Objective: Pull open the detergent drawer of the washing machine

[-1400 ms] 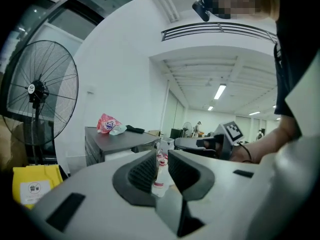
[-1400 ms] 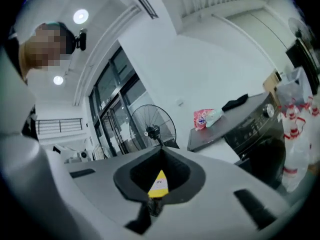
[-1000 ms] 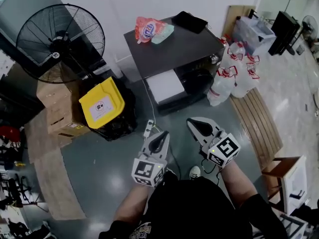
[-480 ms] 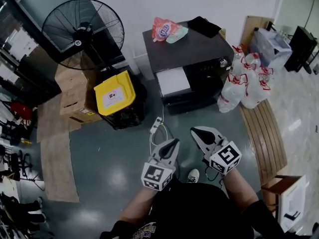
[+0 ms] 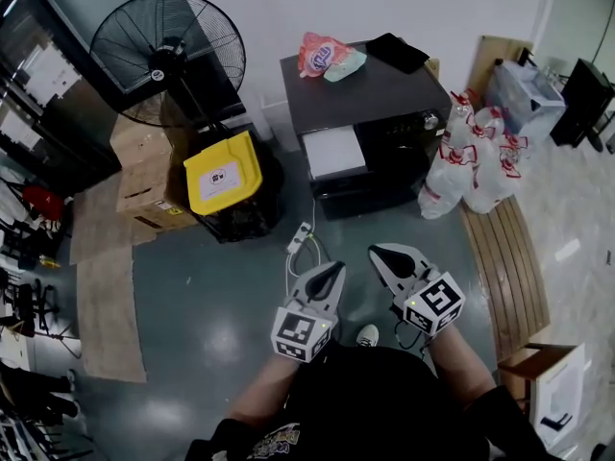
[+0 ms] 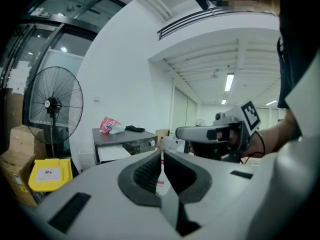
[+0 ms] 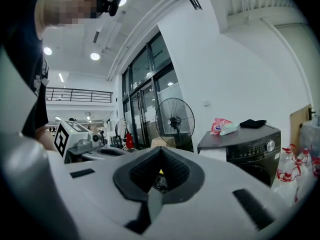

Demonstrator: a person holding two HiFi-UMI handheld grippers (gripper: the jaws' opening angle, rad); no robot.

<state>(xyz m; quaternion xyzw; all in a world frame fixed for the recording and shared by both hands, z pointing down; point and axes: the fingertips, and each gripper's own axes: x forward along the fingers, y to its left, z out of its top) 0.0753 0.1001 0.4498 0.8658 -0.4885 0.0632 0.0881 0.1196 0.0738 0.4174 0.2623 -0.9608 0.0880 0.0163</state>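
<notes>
A person stands on a grey floor with a handheld tool in each hand, both low in the frame and well apart from the dark washing machine at upper centre. The left gripper has its jaws pressed together with nothing between them, and so does the right gripper just beside it (each gripper view shows the ribbed pads meeting on empty air). The detergent drawer, a white panel on the left of the machine's front, is untouched; whether it stands ajar cannot be told. A pink detergent bag and a dark cloth lie on the machine's top. To the left stand a black pedestal fan, cardboard boxes and a bin with a yellow lid. White plastic bags sit on the floor at the machine's right. A power strip lies between the machine and the grippers.
</notes>
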